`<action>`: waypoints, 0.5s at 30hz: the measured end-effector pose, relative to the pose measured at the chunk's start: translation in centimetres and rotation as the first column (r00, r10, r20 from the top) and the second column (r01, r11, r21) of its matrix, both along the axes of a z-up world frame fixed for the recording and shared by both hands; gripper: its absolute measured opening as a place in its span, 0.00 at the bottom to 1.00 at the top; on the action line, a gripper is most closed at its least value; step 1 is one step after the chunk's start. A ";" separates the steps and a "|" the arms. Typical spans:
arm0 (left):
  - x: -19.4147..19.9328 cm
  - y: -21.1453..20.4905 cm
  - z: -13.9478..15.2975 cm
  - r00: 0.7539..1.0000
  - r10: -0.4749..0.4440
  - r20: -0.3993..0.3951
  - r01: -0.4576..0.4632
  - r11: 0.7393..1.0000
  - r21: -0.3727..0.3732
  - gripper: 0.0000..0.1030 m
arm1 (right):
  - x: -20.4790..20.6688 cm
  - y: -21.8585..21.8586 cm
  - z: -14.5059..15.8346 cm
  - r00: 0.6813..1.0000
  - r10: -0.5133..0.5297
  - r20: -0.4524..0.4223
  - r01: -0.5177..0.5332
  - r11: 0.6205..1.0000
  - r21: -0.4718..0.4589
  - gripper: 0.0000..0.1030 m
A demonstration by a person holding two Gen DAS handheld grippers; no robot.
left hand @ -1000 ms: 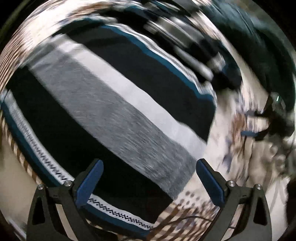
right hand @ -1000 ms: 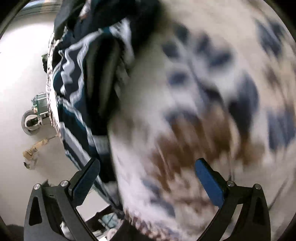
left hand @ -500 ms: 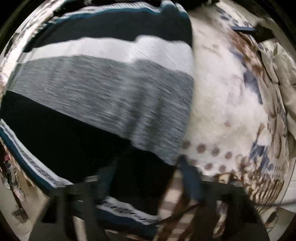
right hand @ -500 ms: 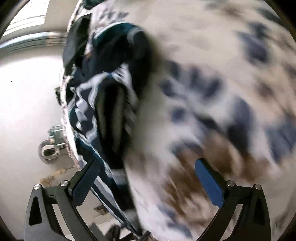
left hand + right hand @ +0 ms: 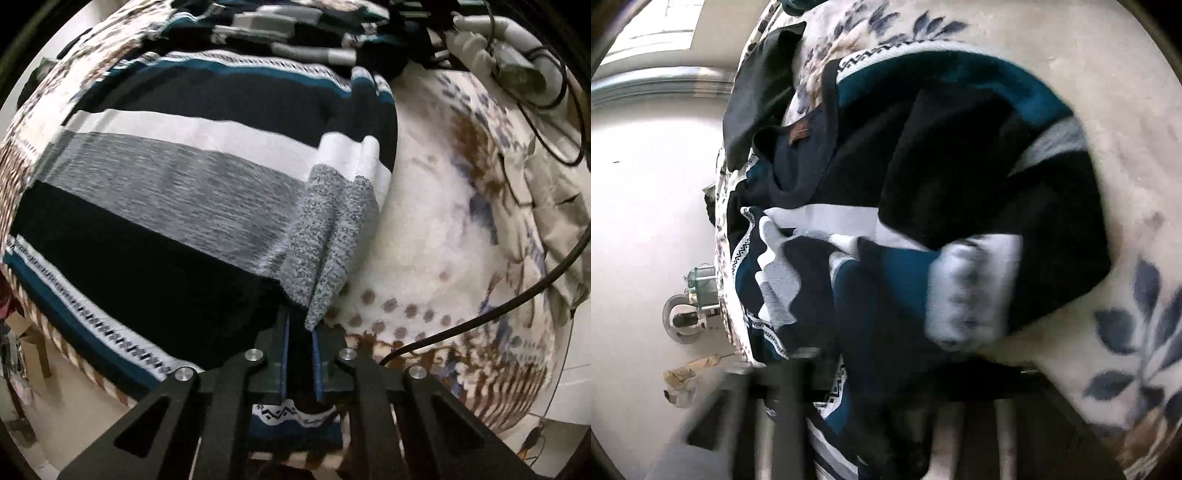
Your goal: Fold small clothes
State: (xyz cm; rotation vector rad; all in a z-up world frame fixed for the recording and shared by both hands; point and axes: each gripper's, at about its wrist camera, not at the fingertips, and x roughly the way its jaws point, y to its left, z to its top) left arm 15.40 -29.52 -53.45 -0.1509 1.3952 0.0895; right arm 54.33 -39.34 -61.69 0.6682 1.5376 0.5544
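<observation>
A striped sweater (image 5: pixel 184 192) with black, white, grey and teal bands lies spread on a floral blanket (image 5: pixel 424 221). My left gripper (image 5: pixel 300 343) points down and is shut on the sweater's near right edge. The grey band puckers into ridges above the pinch. In the right wrist view the same sweater (image 5: pixel 960 184) lies bunched and folded over itself on the blanket (image 5: pixel 1108 110). My right gripper (image 5: pixel 886 406) is blurred at the bottom, its jaws closing with dark sweater fabric filling the gap between them; the pads are hidden.
A black cable (image 5: pixel 480 321) crosses the blanket on the right, beside a beige cloth (image 5: pixel 554 206). More garments (image 5: pixel 277 22) lie at the far edge. Another dark garment (image 5: pixel 757 92) hangs at the blanket's edge above pale floor (image 5: pixel 646 221), where a small wheeled object (image 5: pixel 687 317) stands.
The left jaws went from wide open to shut on the sweater's edge. The right gripper swung from bare blanket onto the bunched sweater, and its jaws came together around the fabric.
</observation>
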 end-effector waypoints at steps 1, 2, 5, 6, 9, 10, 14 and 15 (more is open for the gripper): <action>-0.4 0.6 0.8 1.000 0.011 0.010 -0.011 1.000 -0.009 0.07 | 0.0 0.0 0.5 1.000 -0.002 0.003 0.002 1.000 -0.015 0.25; -0.6 1.3 1.5 1.000 0.021 0.019 -0.020 1.000 -0.015 0.07 | -0.1 0.3 1.2 1.000 -0.001 0.009 0.001 1.000 -0.021 0.25; -0.7 3.7 4.5 0.997 0.051 0.050 -0.049 0.998 -0.035 0.07 | -0.1 1.1 4.0 1.000 0.006 0.026 -0.004 0.998 -0.057 0.23; -0.7 4.8 5.5 0.996 0.066 0.062 -0.064 0.997 -0.044 0.07 | -0.1 1.4 5.0 1.000 0.004 0.026 -0.003 0.997 -0.073 0.23; 0.1 8.2 7.2 0.989 0.126 0.082 -0.119 0.989 -0.083 0.07 | 0.1 3.3 8.0 1.000 0.007 0.027 -0.003 0.991 -0.132 0.22; 0.2 9.4 7.6 0.985 0.144 0.090 -0.136 0.986 -0.095 0.07 | 0.3 4.2 9.2 0.999 0.012 0.031 -0.007 0.988 -0.157 0.22; 1.4 14.2 7.6 0.978 0.186 0.099 -0.176 0.979 -0.098 0.07 | 1.7 9.8 12.6 0.999 0.017 0.033 -0.010 0.978 -0.211 0.22; 1.6 15.4 7.6 0.976 0.195 0.101 -0.185 0.978 -0.101 0.07 | 2.2 11.5 13.1 0.999 0.020 0.032 -0.012 0.974 -0.225 0.22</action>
